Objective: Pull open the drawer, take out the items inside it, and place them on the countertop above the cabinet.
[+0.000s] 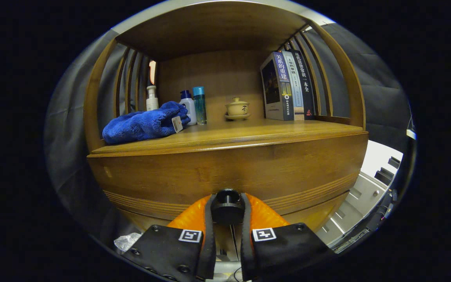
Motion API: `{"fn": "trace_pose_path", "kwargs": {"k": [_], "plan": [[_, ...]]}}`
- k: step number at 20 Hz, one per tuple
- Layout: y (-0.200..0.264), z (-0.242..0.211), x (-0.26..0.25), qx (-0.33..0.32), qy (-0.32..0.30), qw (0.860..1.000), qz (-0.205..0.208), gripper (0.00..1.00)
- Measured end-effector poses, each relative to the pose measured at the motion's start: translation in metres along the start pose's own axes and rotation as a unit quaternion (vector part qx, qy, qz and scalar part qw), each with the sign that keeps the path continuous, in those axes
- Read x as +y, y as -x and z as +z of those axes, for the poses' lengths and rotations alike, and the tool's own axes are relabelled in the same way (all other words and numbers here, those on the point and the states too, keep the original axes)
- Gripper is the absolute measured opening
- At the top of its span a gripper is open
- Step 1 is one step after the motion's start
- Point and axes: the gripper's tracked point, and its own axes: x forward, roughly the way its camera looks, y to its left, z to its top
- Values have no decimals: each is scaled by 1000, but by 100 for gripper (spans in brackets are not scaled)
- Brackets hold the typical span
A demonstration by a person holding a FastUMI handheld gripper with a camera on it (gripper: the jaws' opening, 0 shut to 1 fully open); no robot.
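Towel (pixel 144 124) left on countertop (pixel 249 135), bottles (pixel 192 105) behind — books (pixel 288 86) right

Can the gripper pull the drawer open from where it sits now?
Probably yes: the gripper has both fingers closed around the black drawer knob, and nothing stands between them and the drawer front.

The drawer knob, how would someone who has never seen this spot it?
Start at the wooden cabinet and go down its front, below the countertop with the blue towel. The knob is the round black piece gripped between the tool's orange fingers, the only dark thing on the brown wood.
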Motion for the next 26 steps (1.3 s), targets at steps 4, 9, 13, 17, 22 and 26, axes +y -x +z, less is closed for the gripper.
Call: {"fn": "trace_pose_path", "kwargs": {"k": [4, 9, 13, 17, 22, 26], "plan": [[18, -6, 2, 4, 4, 1000, 1, 34], [47, -12, -1, 12, -2, 1000, -1, 34], [68, -17, -1, 21, 0, 1000, -3, 33], [84, -21, -1, 29, -2, 1000, 0, 33], [100, -25, -2, 34, -4, 999, -2, 33], [114, -31, -3, 39, -8, 999, -3, 33]]}}
